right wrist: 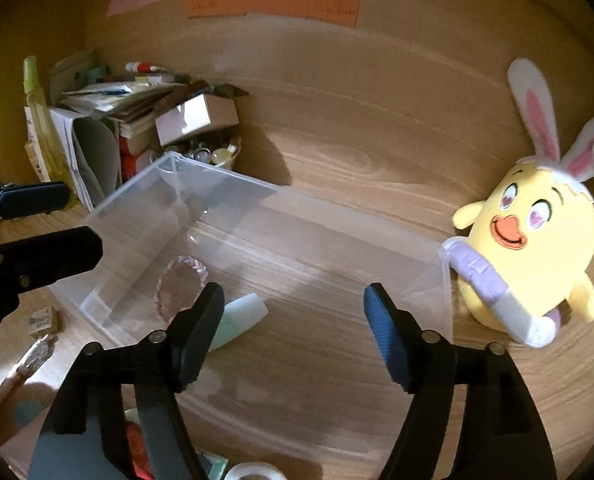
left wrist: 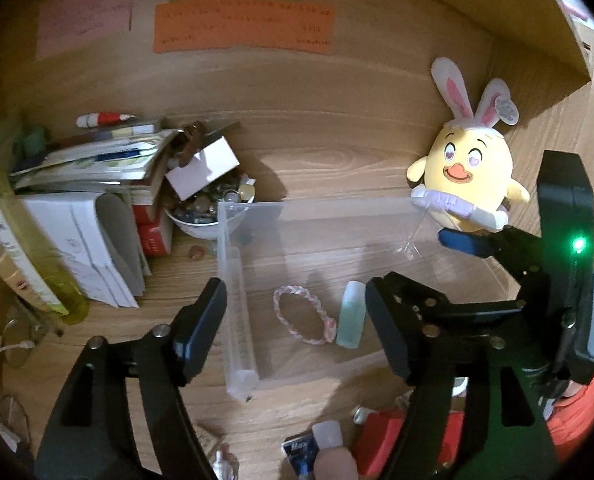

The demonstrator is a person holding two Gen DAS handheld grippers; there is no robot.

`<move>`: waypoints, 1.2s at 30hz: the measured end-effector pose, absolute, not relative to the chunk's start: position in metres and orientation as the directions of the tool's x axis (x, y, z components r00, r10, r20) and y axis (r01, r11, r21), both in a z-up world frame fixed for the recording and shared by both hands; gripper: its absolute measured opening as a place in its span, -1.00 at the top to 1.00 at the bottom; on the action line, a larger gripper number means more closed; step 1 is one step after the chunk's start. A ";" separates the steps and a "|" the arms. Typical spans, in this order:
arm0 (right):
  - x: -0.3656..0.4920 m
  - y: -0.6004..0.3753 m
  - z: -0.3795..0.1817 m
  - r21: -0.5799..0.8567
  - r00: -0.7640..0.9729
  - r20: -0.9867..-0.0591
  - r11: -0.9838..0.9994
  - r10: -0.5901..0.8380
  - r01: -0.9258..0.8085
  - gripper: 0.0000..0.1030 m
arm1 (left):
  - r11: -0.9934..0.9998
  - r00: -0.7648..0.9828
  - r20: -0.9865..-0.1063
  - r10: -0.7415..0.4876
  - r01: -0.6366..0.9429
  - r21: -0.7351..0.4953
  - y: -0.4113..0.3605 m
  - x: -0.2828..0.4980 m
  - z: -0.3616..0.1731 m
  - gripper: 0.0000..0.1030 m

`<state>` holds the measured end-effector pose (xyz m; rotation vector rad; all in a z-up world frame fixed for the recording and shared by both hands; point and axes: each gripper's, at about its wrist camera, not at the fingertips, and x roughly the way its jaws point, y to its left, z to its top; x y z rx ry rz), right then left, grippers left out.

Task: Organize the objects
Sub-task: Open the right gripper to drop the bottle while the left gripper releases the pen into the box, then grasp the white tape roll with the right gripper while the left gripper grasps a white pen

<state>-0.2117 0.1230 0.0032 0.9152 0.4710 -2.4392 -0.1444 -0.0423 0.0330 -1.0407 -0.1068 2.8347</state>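
A clear plastic box stands on the wooden desk. Inside it lie a pink braided bracelet and a pale green tube. My left gripper is open above the box's near left part, its fingers either side of the left wall without touching it; in the right wrist view the left gripper shows at the left edge. My right gripper hangs open over the box's near side with nothing between its fingers. A yellow plush chick with rabbit ears leans at the box's right corner.
A pile of books and papers and a white bowl of beads with a small carton on it crowd the back left. A yellow-green bottle stands far left. Coloured notes hang on the back panel. Small red items lie near the front edge.
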 end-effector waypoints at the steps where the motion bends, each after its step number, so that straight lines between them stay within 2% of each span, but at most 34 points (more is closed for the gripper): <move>1: -0.208 0.124 0.006 -0.146 -0.661 -0.677 -0.822 -0.322 0.550 -0.49 | -0.991 -0.759 -0.637 0.133 -0.087 -0.104 -0.043 -0.141 0.034 -0.51; 12: -0.176 0.136 0.018 -0.145 -0.684 -0.651 -0.830 -0.330 0.538 -0.57 | -0.995 -0.782 -0.616 0.095 -0.070 -0.065 -0.049 -0.102 0.036 -0.75; 24: -0.147 0.167 0.016 -0.095 -0.681 -0.650 -0.854 -0.336 0.512 -0.59 | -0.998 -0.745 -0.664 0.063 -0.026 -0.065 -0.074 -0.068 0.014 -0.77; 36: -0.137 0.190 -0.019 -0.011 -0.608 -0.716 -0.866 -0.343 0.501 -0.59 | -0.996 -0.666 -0.745 0.033 0.040 -0.080 -0.100 -0.038 -0.031 -0.77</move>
